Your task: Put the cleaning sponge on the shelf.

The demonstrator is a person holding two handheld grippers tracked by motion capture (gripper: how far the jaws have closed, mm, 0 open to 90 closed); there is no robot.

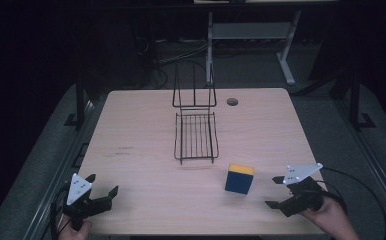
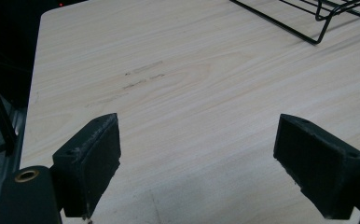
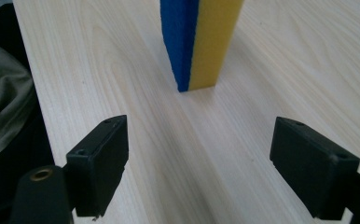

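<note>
While both pairs of fingers stand spread wide with nothing between them, the blue-and-yellow sponge block point(image 1: 240, 178) sits on the pale wooden bench point(image 1: 146, 135) at about four o'clock from the bench's middle, toward the near edge. In the high view the sponge shows a yellow top and a dark blue face. In the right gripper view it stands on edge at twelve o'clock, just ahead of the open gap, blue half to the left and yellow half to the right, clear of both fingers.

The right gripper point(image 1: 278, 192) hovers near the bench's five o'clock corner, held in a hand point(image 1: 331, 217), and lies at three o'clock from the sponge, near it but apart. The left gripper point(image 1: 102, 185) sits near the seven o'clock corner, well apart from the sponge. Its own view looks over bare wood with faint dark scuff marks point(image 2: 141, 77).

A black wire rack point(image 1: 196, 136) rests at the bench's centre, reaching toward twelve o'clock, with an upright back section at its far end. It lies at eleven o'clock from the sponge, near but not touching. A small round hole point(image 1: 232, 102) marks the bench at one o'clock.
</note>
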